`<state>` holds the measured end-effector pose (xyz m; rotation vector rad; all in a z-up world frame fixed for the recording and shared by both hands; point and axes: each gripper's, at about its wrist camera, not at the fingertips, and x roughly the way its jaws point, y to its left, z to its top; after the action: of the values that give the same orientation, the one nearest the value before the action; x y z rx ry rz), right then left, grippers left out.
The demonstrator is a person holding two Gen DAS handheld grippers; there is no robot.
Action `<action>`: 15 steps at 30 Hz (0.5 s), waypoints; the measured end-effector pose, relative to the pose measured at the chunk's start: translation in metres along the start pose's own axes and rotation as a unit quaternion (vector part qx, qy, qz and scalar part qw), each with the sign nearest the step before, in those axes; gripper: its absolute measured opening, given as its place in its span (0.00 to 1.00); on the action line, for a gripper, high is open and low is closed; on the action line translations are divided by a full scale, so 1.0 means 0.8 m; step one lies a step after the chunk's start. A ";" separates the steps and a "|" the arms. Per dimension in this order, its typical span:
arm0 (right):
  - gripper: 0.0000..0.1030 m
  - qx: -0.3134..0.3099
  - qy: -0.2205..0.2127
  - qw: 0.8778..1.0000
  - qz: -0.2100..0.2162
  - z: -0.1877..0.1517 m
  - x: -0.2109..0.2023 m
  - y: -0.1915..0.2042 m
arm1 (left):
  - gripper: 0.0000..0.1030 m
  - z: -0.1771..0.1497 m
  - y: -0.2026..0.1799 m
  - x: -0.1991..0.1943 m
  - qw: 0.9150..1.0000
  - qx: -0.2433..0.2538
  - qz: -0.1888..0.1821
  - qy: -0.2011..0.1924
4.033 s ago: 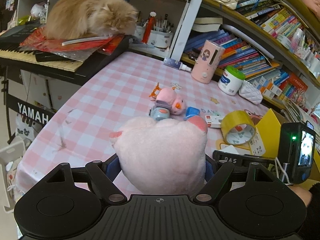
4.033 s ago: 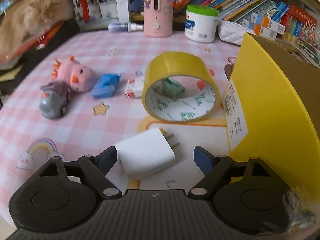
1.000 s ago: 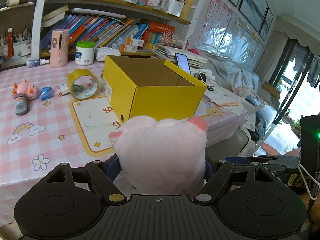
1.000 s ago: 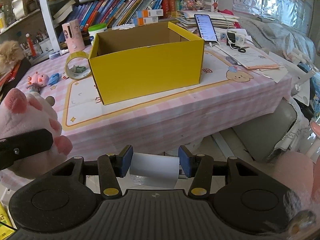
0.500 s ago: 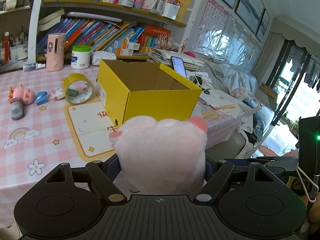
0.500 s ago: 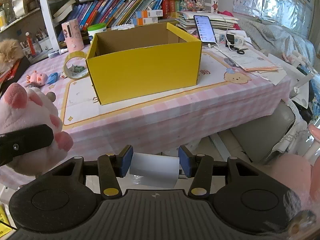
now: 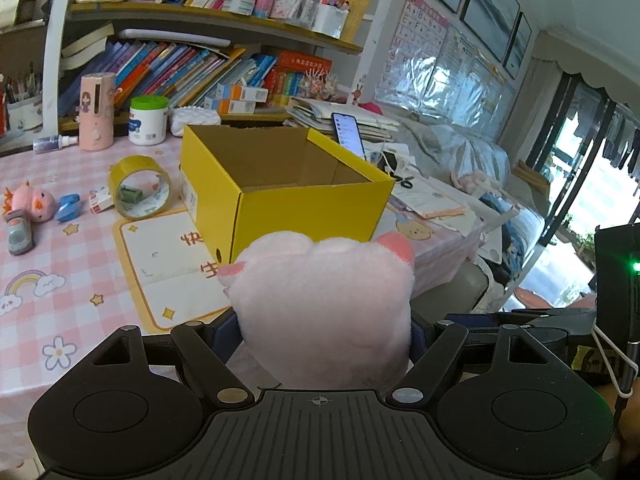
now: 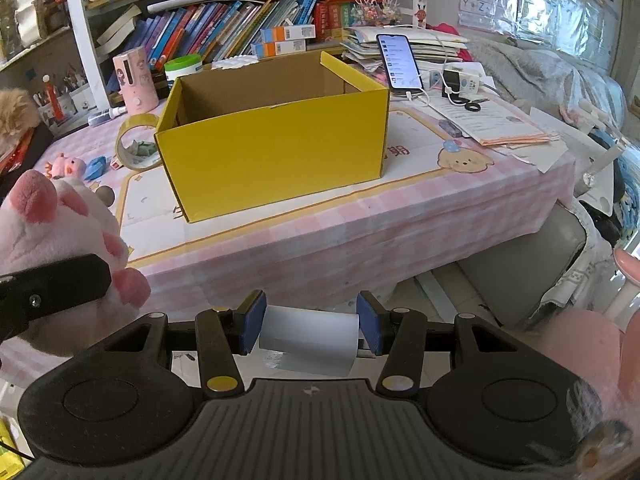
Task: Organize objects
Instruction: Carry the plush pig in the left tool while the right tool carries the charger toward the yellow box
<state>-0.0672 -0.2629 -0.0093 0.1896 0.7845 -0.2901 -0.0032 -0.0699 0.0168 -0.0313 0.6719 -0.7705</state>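
My left gripper (image 7: 322, 336) is shut on a pink plush toy (image 7: 324, 308) and holds it in the air just in front of the open yellow cardboard box (image 7: 280, 184). The plush also shows in the right wrist view (image 8: 60, 256), at the left edge. My right gripper (image 8: 310, 326) is shut on a white charger block (image 8: 310, 338), held off the table's near edge and below box height (image 8: 272, 152). The part of the box interior I can see holds nothing.
On the pink checked tablecloth (image 7: 60, 272) left of the box lie a yellow tape roll (image 7: 140, 186), a small pink toy (image 7: 34, 204), a blue piece (image 7: 68, 206) and a grey toy car (image 7: 18, 234). A phone (image 8: 398, 62), papers and bookshelves stand behind.
Both grippers have moved a little closer to the yellow box, still holding the plush and the charger. Four seconds ago they were low over the table at the toys.
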 end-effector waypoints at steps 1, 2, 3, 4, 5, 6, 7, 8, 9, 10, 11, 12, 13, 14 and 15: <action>0.46 0.000 0.000 1.000 0.000 0.003 0.001 -0.001 | 0.77 0.002 -0.001 0.001 1.000 0.001 0.001 -0.002; 0.46 0.000 -0.001 1.000 0.001 0.005 0.002 -0.002 | 0.77 0.004 -0.001 0.003 1.000 0.002 0.001 -0.003; 0.46 -0.001 -0.001 1.000 0.001 0.007 0.003 -0.002 | 0.77 0.006 -0.001 0.005 1.000 0.003 0.001 -0.005; 0.46 -0.002 -0.002 1.000 0.002 0.010 0.005 -0.003 | 0.77 0.008 -0.002 0.006 1.000 0.004 0.001 -0.006; 0.46 -0.003 -0.003 1.000 0.003 0.013 0.006 -0.004 | 0.77 0.010 -0.003 0.008 1.000 0.005 0.001 -0.009; 0.46 -0.004 -0.004 1.000 0.003 0.016 0.007 -0.004 | 0.77 0.013 -0.003 0.010 1.000 0.006 0.001 -0.011; 0.46 -0.005 -0.005 1.000 0.003 0.019 0.008 -0.004 | 0.77 0.015 -0.004 0.012 1.000 0.006 0.001 -0.013; 0.46 -0.006 -0.006 1.000 0.003 0.022 0.010 -0.005 | 0.77 0.018 -0.004 0.014 1.000 0.007 0.001 -0.015; 0.46 -0.007 -0.007 1.000 0.003 0.026 0.011 -0.006 | 0.77 0.021 -0.004 0.017 1.000 0.008 0.001 -0.017; 0.46 -0.008 -0.008 1.000 0.003 0.030 0.013 -0.007 | 0.77 0.025 -0.005 0.019 1.000 0.009 0.001 -0.020; 0.46 -0.009 -0.009 1.000 0.004 0.035 0.015 -0.008 | 0.77 0.028 -0.005 0.021 1.000 0.009 0.001 -0.022; 0.46 -0.011 -0.011 1.000 0.004 0.039 0.017 -0.009 | 0.77 0.032 -0.006 0.024 1.000 0.009 0.001 -0.025; 0.46 -0.013 -0.013 1.000 0.004 0.044 0.019 -0.011 | 0.77 0.036 -0.006 0.027 1.000 0.008 0.001 -0.028; 0.46 -0.015 -0.015 1.000 0.005 0.049 0.020 -0.012 | 0.77 0.041 -0.006 0.030 0.999 0.007 0.001 -0.031; 0.46 -0.017 -0.017 1.000 0.005 0.055 0.022 -0.013 | 0.77 0.045 -0.007 0.033 0.999 0.006 0.001 -0.034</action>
<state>-0.0293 -0.2882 0.0076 0.1565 0.7538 -0.2690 0.0275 -0.0986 0.0319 -0.0452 0.6024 -0.7693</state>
